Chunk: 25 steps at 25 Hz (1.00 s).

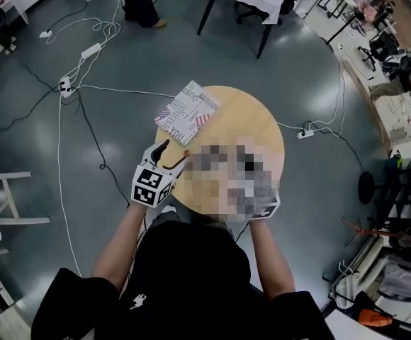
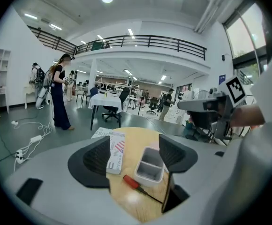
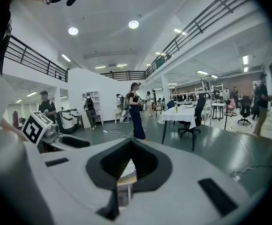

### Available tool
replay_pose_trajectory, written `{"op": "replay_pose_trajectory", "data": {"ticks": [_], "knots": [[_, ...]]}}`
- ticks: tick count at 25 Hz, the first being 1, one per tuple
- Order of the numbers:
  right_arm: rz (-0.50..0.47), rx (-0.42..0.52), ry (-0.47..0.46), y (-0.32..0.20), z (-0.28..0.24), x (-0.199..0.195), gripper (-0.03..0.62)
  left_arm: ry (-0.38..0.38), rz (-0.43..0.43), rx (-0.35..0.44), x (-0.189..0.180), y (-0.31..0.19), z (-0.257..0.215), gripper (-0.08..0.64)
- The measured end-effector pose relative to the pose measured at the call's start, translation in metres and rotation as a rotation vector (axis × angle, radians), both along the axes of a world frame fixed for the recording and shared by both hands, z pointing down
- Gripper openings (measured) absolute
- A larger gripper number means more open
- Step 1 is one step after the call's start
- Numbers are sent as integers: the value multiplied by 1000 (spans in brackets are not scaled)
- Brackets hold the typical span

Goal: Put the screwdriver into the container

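A: Head view first. What is hard to make out?
B: The left hand-held gripper (image 1: 175, 154) hangs just on the person's side of the booklet (image 1: 187, 112), at the desk (image 1: 255, 122) rim. A blurred patch right of the booklet covers the desk's middle and most of the right hand-held gripper (image 1: 268, 208), so the task's things cannot be seen there.
A: And the left gripper view?
B: Its jaws stand apart with nothing held. The container (image 2: 150, 168) sits just right of the booklet's near end. The screwdriver (image 2: 136, 185) lies flat on the near side of the booklet, red handle toward it. The handle looks round and the shaft thin, so a skewed pinch could roll it off the rim, or a jaw could knock the container. Whether the handle touches the container is unclear.
A: Right gripper view?
B: Its jaws are closed on nothing. Only a sliver of booklet shows between them.
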State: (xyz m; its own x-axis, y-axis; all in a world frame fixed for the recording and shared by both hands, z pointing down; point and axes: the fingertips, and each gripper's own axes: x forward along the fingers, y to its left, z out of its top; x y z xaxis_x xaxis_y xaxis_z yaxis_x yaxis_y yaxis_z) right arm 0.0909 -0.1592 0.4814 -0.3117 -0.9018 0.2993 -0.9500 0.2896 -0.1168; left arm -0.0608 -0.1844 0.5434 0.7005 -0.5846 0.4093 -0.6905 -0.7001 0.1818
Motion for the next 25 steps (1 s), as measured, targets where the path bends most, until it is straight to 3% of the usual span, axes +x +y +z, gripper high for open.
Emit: {"op": "replay_pose_trajectory", "data": {"ticks": [4,9,18,25], "knots": [[-21,-29,3,-7,13,0,0,0,-15,-78,5,-1,25,397],[-43,-69,4,-13,30,0,0,-40,-31,-165,8,1,59,428],[-70,-141,2,-10,56,1,1,-150,-138,-442,-7,24,153,522],[-83,-180,7,0,70,5,1,-256,-128,-519,3,51,189,531]]}}
